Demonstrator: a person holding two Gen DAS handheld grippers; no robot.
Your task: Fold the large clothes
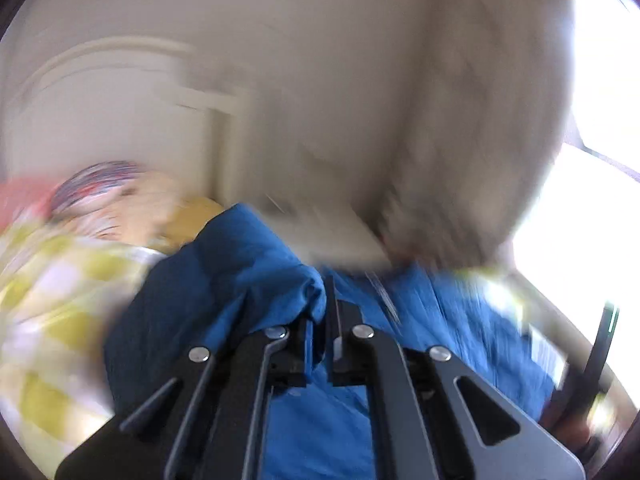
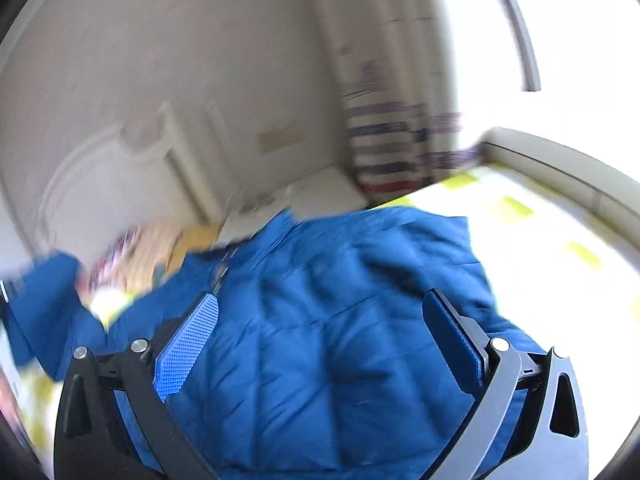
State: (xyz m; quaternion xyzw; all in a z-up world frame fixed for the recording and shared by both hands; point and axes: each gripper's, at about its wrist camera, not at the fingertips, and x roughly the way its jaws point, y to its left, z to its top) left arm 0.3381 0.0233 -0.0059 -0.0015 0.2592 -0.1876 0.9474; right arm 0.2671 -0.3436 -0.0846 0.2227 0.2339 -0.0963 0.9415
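Note:
A large blue quilted jacket (image 2: 328,320) lies spread on a bed with a yellow and white checked cover (image 2: 520,232). My right gripper (image 2: 320,320) is open, its blue-padded fingers (image 2: 188,344) wide apart just above the jacket's middle. My left gripper (image 1: 320,320) is shut on a fold of the blue jacket (image 1: 240,280), which bunches over the left finger. Both views are blurred by motion.
The checked cover (image 1: 60,300) and a heap of colourful clothes (image 1: 120,200) lie to the left. A white headboard (image 2: 120,184) and wall stand behind the bed. A bright window (image 2: 580,40) is at the right, with a striped cloth (image 2: 392,148) hanging near it.

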